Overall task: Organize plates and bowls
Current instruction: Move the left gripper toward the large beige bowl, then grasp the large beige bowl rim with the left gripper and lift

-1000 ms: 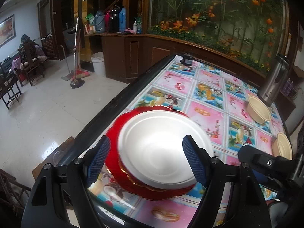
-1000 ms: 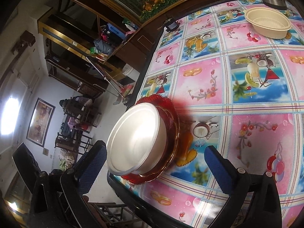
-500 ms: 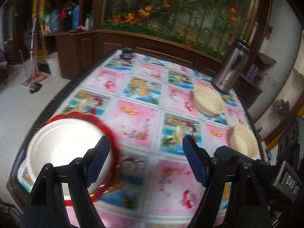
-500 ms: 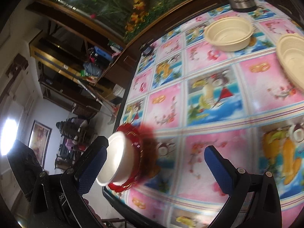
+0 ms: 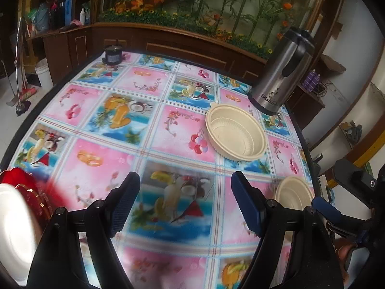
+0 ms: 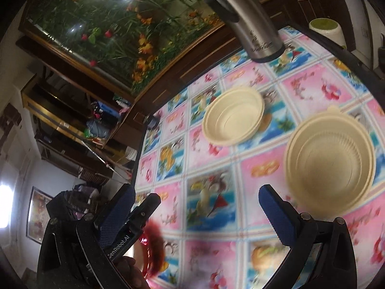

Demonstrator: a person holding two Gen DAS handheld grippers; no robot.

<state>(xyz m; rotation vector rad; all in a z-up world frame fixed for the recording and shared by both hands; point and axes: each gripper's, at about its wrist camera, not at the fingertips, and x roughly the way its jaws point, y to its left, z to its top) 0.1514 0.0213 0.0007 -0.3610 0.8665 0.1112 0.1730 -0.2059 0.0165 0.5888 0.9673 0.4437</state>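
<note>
Two cream bowls stand on the patterned table. The far bowl (image 5: 235, 132) (image 6: 233, 117) sits by the steel flask. The near bowl (image 5: 294, 195) (image 6: 329, 155) sits at the table's right side. A white bowl (image 5: 12, 231) rests on a red plate (image 5: 26, 192) at the left edge; the red plate's rim (image 6: 154, 248) shows low in the right wrist view. My left gripper (image 5: 185, 204) is open and empty above the table's middle. My right gripper (image 6: 197, 213) is open and empty, left of the near bowl.
A steel flask (image 5: 281, 69) (image 6: 245, 16) stands at the table's far right. A small dark jar (image 5: 113, 54) stands at the far left corner. A wooden cabinet with a planter runs behind the table. The table's right edge (image 5: 305, 149) lies close to the near bowl.
Both grippers have swung right, away from the white bowl on the red plate and toward the two cream bowls. The stack has slid to the left edge of both views.
</note>
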